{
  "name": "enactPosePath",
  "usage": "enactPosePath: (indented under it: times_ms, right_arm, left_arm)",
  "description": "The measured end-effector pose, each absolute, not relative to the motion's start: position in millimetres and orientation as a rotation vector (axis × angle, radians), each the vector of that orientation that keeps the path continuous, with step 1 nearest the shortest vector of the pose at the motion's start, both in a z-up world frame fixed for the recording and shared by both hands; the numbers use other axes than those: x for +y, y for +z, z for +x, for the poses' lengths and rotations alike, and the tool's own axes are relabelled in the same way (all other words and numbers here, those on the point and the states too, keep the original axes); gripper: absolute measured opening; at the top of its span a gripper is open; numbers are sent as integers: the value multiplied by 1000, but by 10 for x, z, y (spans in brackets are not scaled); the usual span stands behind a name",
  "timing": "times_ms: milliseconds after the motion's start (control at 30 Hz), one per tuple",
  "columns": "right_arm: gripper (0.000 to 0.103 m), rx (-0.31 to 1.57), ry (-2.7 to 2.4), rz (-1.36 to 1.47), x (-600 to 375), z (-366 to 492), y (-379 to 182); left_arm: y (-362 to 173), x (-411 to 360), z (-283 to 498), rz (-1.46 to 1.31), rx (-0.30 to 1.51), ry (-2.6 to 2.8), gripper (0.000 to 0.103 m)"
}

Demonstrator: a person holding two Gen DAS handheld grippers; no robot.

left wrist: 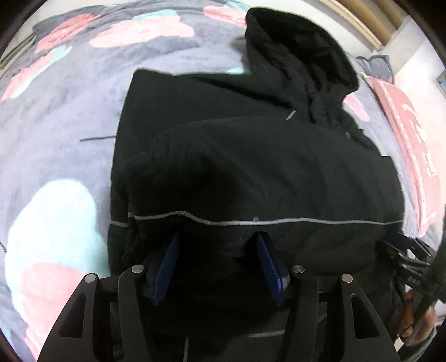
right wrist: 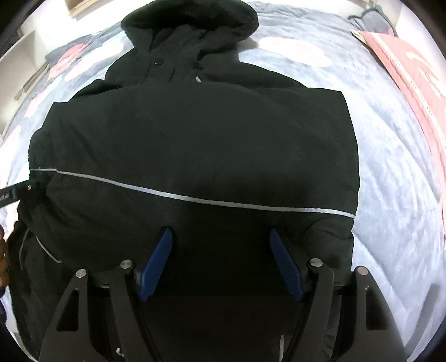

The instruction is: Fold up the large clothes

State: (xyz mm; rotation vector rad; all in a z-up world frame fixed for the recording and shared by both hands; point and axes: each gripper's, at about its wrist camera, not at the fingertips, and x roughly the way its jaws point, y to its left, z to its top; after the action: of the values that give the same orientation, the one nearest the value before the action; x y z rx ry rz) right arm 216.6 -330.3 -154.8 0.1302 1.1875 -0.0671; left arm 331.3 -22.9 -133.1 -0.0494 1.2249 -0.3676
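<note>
Black hooded jacket lies on the bed, on a grey blanket with pink and mint blotches. Hood at 12 o'clock, hem toward 6. Body looks already folded in, sleeves not visible loose. A grey reflective stripe runs across from 9 to 3.

Left gripper: blue fingers roughly half open, nothing clamped; jacket fabric sits between and under them, pads don't appear to press on it. Right gripper: fingers spread wide, also empty, hanging over the near hem part. Both point steeply down at the cloth. In the left view the other gripper shows at 4 o'clock, at the jacket's edge, with a hand behind it.

Handling, as a judgement: padded, puffy, soft, fairly bulky. Heavier than a shirt and springy, so folds likely pop back. Shell looks smooth, maybe slippery; a shallow pinch could slide off. Not fragile.

Where to grip: near hem corners at 5 and 7 o'clock below the stripe, biting through all layers, one gripper per corner, then carry toward the hood. The thick edge needs wide fingers.

Pink item lies at 2 o'clock, clear of the jacket.
</note>
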Motion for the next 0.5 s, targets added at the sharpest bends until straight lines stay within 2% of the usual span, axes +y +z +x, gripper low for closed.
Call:
enactPosePath:
  times_ms: [233, 367, 500]
  right_arm:
    - [75, 1186, -67, 218, -3468, 2140, -1103]
    - [75, 1122, -80, 271, -3705, 2325, -689]
    - [75, 1052, -92, 311, -3934, 2746, -286]
  left_arm:
    - [-565, -151, 3265, -39, 1122, -392, 59]
    - [-87, -230, 3546, -86, 1049, -419, 59]
    - [115, -433, 3943, -86, 1026, -416, 59]
